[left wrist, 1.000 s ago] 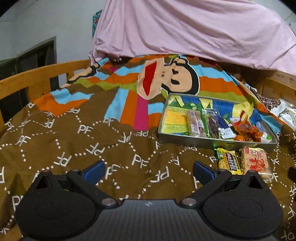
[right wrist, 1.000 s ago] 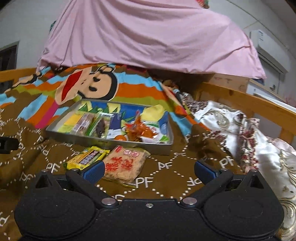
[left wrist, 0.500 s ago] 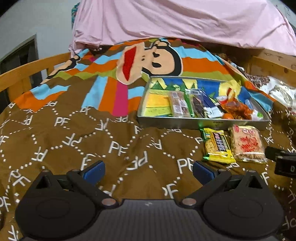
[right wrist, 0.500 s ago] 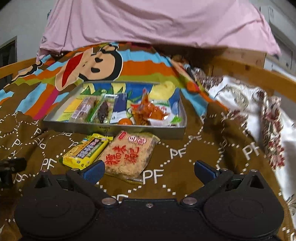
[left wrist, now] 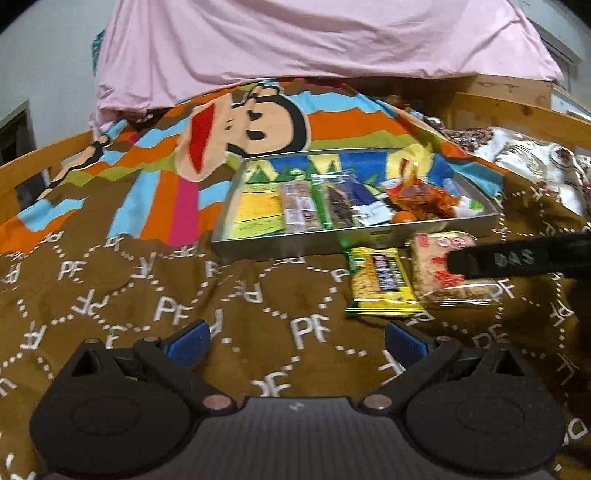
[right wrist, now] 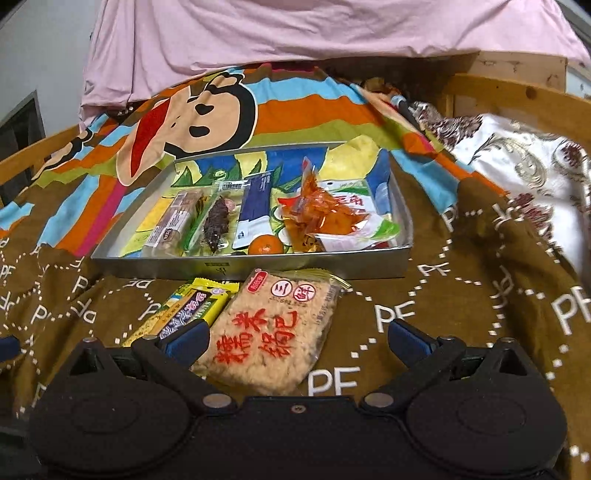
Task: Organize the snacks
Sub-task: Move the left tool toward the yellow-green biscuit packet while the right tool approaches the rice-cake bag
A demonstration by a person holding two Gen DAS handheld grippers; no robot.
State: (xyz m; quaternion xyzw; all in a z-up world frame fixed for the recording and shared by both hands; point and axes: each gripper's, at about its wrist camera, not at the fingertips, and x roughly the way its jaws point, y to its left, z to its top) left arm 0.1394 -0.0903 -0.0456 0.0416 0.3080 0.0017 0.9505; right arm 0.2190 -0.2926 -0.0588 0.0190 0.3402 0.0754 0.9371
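Note:
A metal tray (right wrist: pixel 258 264) (left wrist: pixel 295 245) lies on the bed and holds several snack packs and a small orange (right wrist: pixel 265 244). In front of it lie a yellow snack bar (right wrist: pixel 184 314) (left wrist: pixel 380 280) and a clear pack of rice crackers with red print (right wrist: pixel 269 332) (left wrist: pixel 436 266). My right gripper (right wrist: pixel 297 338) is open, its jaws wide, with the near end of the cracker pack between them. One of its fingers (left wrist: pixel 517 258) reaches over the cracker pack in the left wrist view. My left gripper (left wrist: pixel 297 338) is open over bare blanket, left of the yellow bar.
The brown blanket (left wrist: pixel 166 295) with white letters covers the bed, with a cartoon monkey print (left wrist: pixel 251 125) behind the tray. A pink sheet (right wrist: pixel 314 33) hangs at the back. Wooden bed rails (right wrist: pixel 517 92) run along both sides; a patterned white cloth (right wrist: pixel 517 177) lies right.
Both grippers have moved forward and down toward the snacks. The right gripper now straddles the cracker pack, and its finger has come over the pack in the left wrist view.

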